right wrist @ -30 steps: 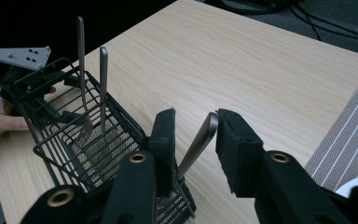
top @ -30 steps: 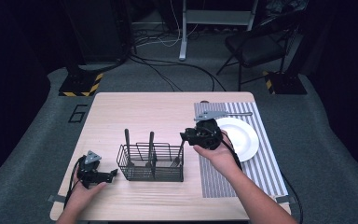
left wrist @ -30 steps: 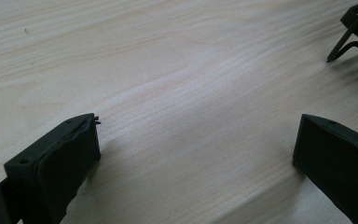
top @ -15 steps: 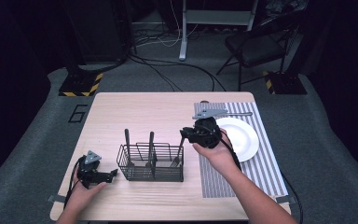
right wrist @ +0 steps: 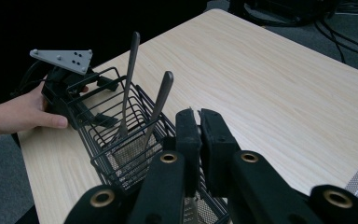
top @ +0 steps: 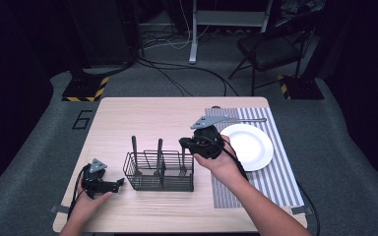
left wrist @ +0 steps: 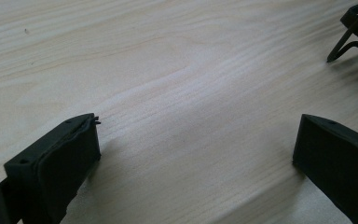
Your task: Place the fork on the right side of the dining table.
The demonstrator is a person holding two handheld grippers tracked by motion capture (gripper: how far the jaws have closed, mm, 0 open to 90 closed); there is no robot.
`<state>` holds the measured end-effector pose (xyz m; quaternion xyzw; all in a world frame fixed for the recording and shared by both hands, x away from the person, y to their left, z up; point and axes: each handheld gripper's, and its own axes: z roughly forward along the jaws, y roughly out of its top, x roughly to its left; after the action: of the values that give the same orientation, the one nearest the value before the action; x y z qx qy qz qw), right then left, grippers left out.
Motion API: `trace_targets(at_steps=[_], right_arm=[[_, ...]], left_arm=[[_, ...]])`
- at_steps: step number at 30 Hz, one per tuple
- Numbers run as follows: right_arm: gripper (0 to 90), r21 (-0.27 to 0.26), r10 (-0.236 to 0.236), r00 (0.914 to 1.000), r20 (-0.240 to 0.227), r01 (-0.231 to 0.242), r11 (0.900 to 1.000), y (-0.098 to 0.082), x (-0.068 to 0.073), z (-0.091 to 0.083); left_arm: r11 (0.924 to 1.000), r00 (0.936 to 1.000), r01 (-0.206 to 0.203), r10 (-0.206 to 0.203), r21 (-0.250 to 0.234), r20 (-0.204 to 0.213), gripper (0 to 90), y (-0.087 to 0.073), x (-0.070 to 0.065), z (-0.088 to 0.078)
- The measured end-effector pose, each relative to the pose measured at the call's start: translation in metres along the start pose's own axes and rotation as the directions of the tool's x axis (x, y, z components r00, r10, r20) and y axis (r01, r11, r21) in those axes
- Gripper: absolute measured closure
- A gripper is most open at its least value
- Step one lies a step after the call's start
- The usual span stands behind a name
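A black wire basket (top: 160, 171) stands mid-table with two metal utensils (top: 134, 147) upright in its left compartments. My right gripper (top: 184, 143) hovers over the basket's right end, its jaws pressed together on the handle of a third utensil (top: 183, 160) that hangs down into the right compartment. In the right gripper view the right gripper (right wrist: 199, 116) shows just a thin slit between its pads, above the basket (right wrist: 121, 149). My left gripper (top: 118, 183) rests on the table just left of the basket, open. In the left gripper view the left gripper (left wrist: 196, 140) has bare wood between its fingers.
A white plate (top: 248, 145) lies on a striped placemat (top: 275, 177) at the right, with another utensil (top: 248, 119) lying beyond it. A basket foot (left wrist: 349, 35) shows at the upper right of the left gripper view. Bare wood stretches behind the basket.
My right gripper has shifted slightly left, over the basket's right end. The left gripper has stayed where it was.
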<state>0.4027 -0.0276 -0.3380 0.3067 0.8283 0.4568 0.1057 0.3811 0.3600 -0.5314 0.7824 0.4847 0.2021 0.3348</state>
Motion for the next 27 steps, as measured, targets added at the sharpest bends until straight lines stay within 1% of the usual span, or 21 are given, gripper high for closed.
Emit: trace_targets(at_steps=[4,5,6,7,8,9,10,11,16,20,23,24,27], right_arm=[[86.4,0.01,-0.022,0.9997,-0.007,0.022,1.0,0.004,0.003,0.001],[86.6,0.012,-0.016,0.9999,-0.004,0.016,1.0,0.004,0.005,0.001],[86.7,0.009,-0.023,0.9997,-0.011,0.023,1.0,0.005,0.005,0.0],[86.7,0.01,-0.014,0.9997,-0.021,0.014,1.0,0.006,0.005,0.0],[86.7,0.008,-0.017,0.9995,-0.026,0.017,1.0,0.008,0.006,-0.001],[86.7,0.009,-0.015,0.9996,-0.025,0.015,1.0,0.009,0.007,-0.002],[86.7,0.006,-0.023,0.9995,-0.021,0.023,1.0,0.01,0.008,-0.003],[86.7,0.006,-0.031,0.9993,-0.021,0.031,1.0,0.012,0.009,-0.005],[86.7,-0.003,-0.042,0.9987,-0.028,0.042,0.999,0.02,0.013,-0.012],[86.7,-0.009,-0.053,0.9984,-0.023,0.052,0.999,0.028,0.016,-0.018],[86.7,-0.013,-0.054,0.9982,-0.024,0.054,0.998,0.033,0.015,-0.023],[86.7,-0.014,-0.044,0.9988,-0.024,0.043,0.999,0.035,0.016,-0.025],[86.7,-0.022,-0.043,0.9988,-0.023,0.042,0.999,0.041,0.015,-0.031]], left_arm=[[1.0,1.0,0.0,0.0,0.0,0.0,0.2,0.0,0.0,0.0],[1.0,1.0,0.0,0.0,0.0,0.001,0.2,0.0,0.0,0.0],[1.0,1.0,0.0,0.0,0.0,-0.001,0.2,0.0,0.0,0.0],[1.0,1.0,0.0,0.0,0.0,-0.001,0.2,0.0,0.0,0.0],[1.0,1.0,0.0,0.0,0.0,0.001,0.2,0.0,0.0,0.0],[1.0,1.0,0.0,0.0,0.0,0.001,0.2,0.0,0.0,0.0],[1.0,1.0,0.0,0.0,0.0,0.0,0.2,0.0,0.0,0.0],[1.0,1.0,0.0,0.0,0.0,-0.001,0.2,0.0,0.0,0.0],[1.0,1.0,0.0,0.0,0.0,0.0,0.2,0.0,0.0,0.0],[1.0,1.0,0.0,0.0,0.0,0.001,0.2,0.0,0.0,0.0],[1.0,1.0,0.0,0.0,0.0,0.0,0.2,0.0,0.0,0.0],[1.0,1.0,0.0,0.0,0.0,0.0,0.2,0.0,0.0,0.0],[1.0,1.0,0.0,0.0,0.0,0.0,0.2,0.0,0.0,0.0]])
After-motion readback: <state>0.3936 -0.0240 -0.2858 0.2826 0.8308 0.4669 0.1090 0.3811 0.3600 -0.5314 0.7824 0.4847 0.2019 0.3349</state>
